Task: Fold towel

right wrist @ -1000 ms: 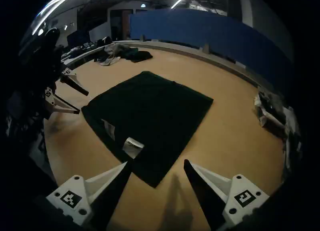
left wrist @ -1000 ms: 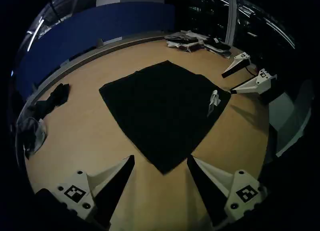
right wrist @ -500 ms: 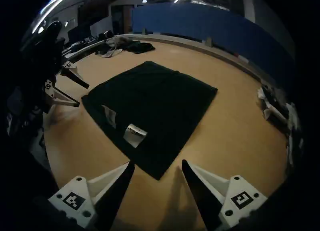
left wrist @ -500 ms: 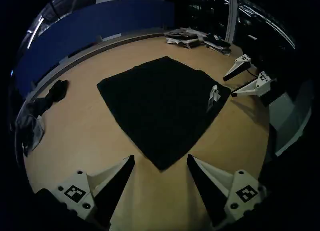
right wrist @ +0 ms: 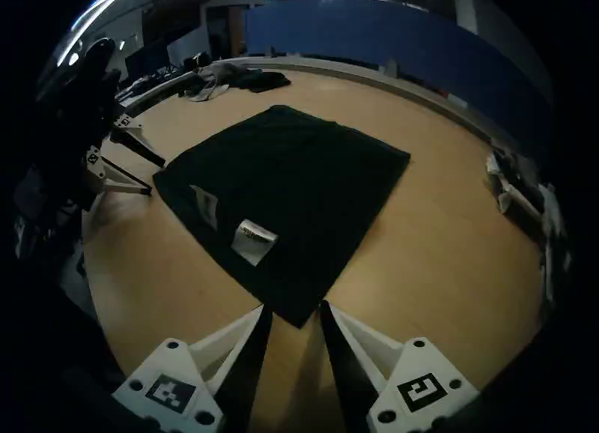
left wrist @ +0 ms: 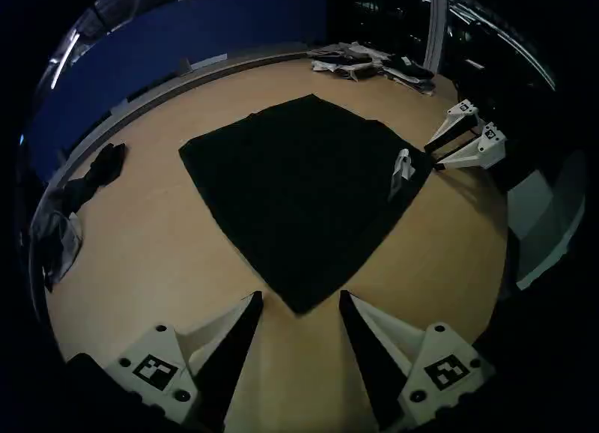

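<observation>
Along the left rim of the pale wooden tabletop point(left wrist: 150, 238), in the left gripper view, a crumpled heap of dark clothing point(left wrist: 93, 178) lies well apart from the work. Right of it, the near-black rectangular cloth towel point(left wrist: 299, 186) is spread flat in the table's middle, one corner pointing at the camera. That corner lies between the parted fingers of the left gripper point(left wrist: 299, 294), which grasp nothing yet. I judge they straddle it so that a squeeze will catch the cloth there.

Farther right, a small white fabric label point(left wrist: 402, 169) sits near the towel's right-hand corner. Just beyond that corner the right gripper point(left wrist: 431, 158) reaches in low over the table. In its own view its fingers stand only a narrow slit apart, the towel's nearest corner reaching into the gap. They look not quite clamped on it. With one gripper at each of two neighbouring corners, the aim seems to be lifting that edge and carrying it across for the first fold.

Against half a second ago, both pairs of fingers have drawn inward, the right pair much more than the left. The towel itself lies flat as it did, not yet lifted.
</observation>
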A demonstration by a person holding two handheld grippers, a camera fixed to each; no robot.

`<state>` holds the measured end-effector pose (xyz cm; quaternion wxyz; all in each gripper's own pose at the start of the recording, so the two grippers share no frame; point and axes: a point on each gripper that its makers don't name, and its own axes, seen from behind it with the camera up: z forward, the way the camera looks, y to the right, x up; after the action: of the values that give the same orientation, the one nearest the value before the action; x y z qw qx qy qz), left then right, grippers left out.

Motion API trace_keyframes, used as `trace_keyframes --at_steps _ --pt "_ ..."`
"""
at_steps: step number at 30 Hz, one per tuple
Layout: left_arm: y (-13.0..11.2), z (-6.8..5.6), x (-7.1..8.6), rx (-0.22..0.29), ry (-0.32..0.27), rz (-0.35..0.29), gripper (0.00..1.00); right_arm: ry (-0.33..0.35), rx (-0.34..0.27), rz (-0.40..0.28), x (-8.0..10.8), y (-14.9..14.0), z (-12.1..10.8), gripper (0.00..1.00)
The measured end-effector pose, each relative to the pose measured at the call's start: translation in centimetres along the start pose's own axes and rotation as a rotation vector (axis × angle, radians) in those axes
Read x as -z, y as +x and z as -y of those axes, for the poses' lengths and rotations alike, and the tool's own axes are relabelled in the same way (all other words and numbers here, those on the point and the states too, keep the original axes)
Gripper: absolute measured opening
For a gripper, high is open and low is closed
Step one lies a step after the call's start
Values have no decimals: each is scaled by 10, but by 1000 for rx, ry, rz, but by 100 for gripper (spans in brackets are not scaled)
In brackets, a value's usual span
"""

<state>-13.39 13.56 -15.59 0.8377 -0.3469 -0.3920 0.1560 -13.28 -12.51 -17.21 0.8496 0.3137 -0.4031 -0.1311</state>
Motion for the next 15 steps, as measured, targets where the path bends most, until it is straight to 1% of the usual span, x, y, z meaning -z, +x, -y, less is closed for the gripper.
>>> trace_keyframes --at_steps 2,5,9,11,15 --pt "0 0 0 4 1 3 74 -3 0 -1 1 1 0 45" --pt "-1 1 -1 4 8 12 70 -20 2 -1 1 2 -3 30" --pt "0 0 -1 -10 19 21 65 -23 -1 -2 2 2 -4 28" --pt "0 -3 -1 -11 18 25 58 -21 -5 -2 2 2 -4 27" --pt "0 -5 0 -6 21 30 55 -18 -6 0 1 2 -5 26"
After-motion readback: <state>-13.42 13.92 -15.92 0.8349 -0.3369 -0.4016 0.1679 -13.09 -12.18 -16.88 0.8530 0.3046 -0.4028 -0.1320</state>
